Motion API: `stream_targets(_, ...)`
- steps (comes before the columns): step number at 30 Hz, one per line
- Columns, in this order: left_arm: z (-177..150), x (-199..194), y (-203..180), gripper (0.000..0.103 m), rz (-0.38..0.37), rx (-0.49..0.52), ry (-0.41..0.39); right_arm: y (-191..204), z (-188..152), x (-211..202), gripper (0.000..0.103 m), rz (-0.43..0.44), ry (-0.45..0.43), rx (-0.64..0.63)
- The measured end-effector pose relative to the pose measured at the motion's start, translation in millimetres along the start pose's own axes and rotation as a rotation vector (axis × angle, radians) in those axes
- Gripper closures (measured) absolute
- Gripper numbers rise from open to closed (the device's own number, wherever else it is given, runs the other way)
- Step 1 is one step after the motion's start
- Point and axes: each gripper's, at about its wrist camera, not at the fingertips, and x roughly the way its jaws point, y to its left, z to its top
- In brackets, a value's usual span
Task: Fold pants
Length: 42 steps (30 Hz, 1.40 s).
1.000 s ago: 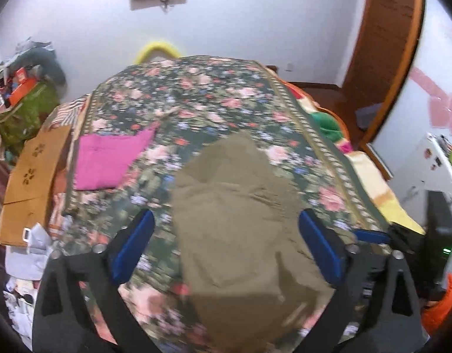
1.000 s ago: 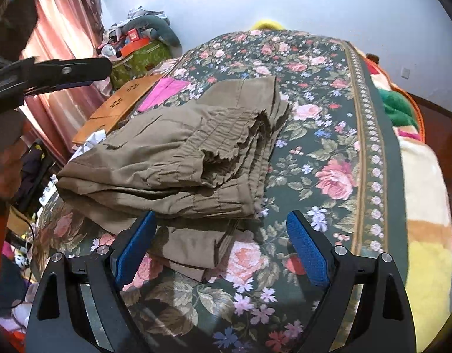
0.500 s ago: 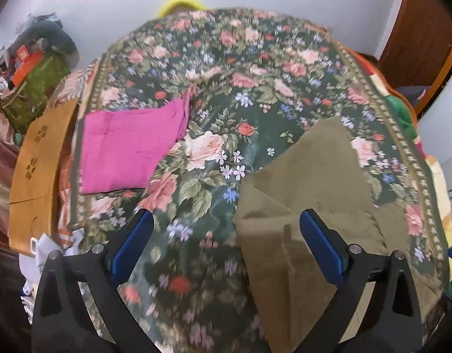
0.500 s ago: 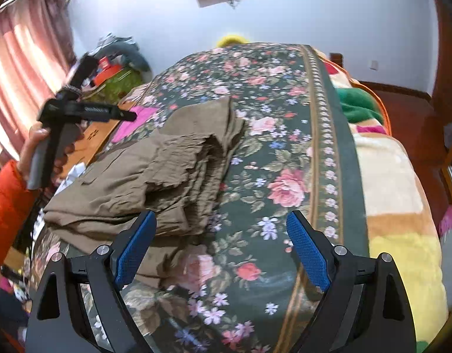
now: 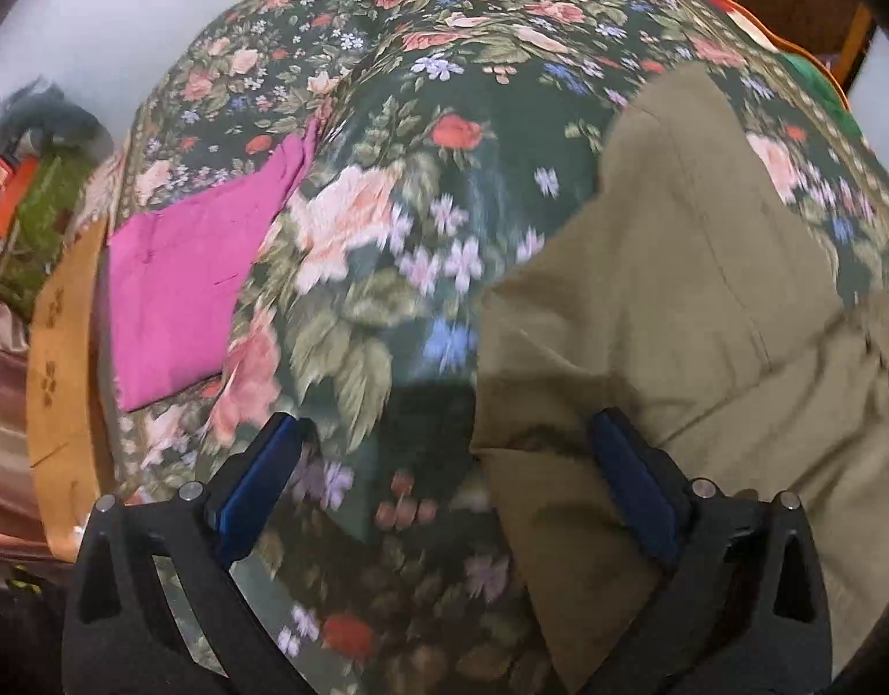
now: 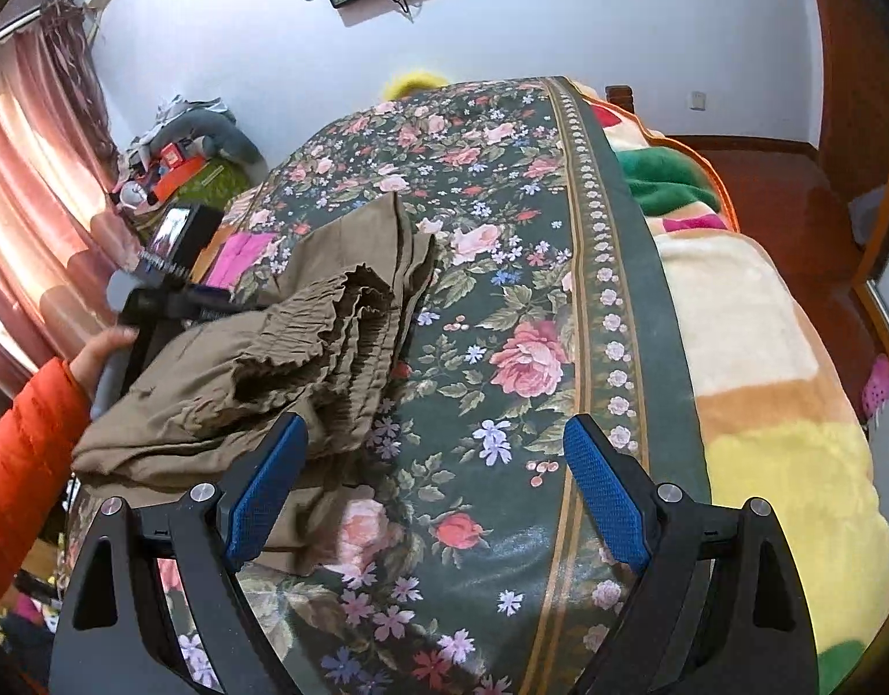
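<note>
The left wrist view looks steeply down, close over the floral bed cover [image 5: 421,133], framed by the left claw [image 5: 438,498] — motion-blurred at that range. The right wrist view sits farther back and looks more level along the bed toward the far wall [image 6: 560,11], past the right claw [image 6: 438,498]. Both share the olive pants [image 5: 676,301] [image 6: 282,359], the pink cloth [image 5: 183,284] [image 6: 238,252] and the cover.

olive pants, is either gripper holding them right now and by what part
Nothing is held. The left gripper stands open over an edge of the olive pants; the right gripper is open beside them.
</note>
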Motion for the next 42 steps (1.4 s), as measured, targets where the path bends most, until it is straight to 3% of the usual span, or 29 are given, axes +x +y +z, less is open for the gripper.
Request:
stream_targets(6,-35.8,-20.3,13.0,0.001,-0.020,-0.103,0.044,15.7,-0.2,-13.3,0.015,0.033,-0.031,-0.021)
stream_targets(10,-74.3,-49.8,11.2,0.001,-0.011,-0.127,0.006,28.8,-2.2,-20.2,0.015,0.046,-0.038,-0.058)
stream_targets(21,-150.0,-110.1,-6.0,0.001,-0.137,-0.178,-0.102,46.4,-20.9,-4.7,0.015,0.000,0.002,-0.113)
stream_targets(24,-159.7,-117.5,-7.1,0.002,-0.149,-0.206,-0.135,40.3,-25.8,7.3,0.026,-0.006,0.039,-0.095)
stream_targets(27,-167.7,-122.5,-2.6,0.015,-0.170,-0.227,-0.165,29.4,-26.6,16.0,0.047,0.050,0.083,-0.036)
stream_targets(29,-172.1,-126.0,-0.6,0.025,-0.166,-0.237,-0.181,28.0,-27.5,16.0,0.053,0.053,0.092,-0.030)
stream_targets(33,-182.7,-131.5,2.2,0.053,-0.088,-0.239,-0.201,28.9,-30.8,13.3,0.063,0.036,0.094,-0.059)
stream_targets(42,-207.0,-129.7,21.1,0.054,-0.068,-0.321,-0.190,30.4,-38.0,11.2,0.066,0.026,0.093,-0.072)
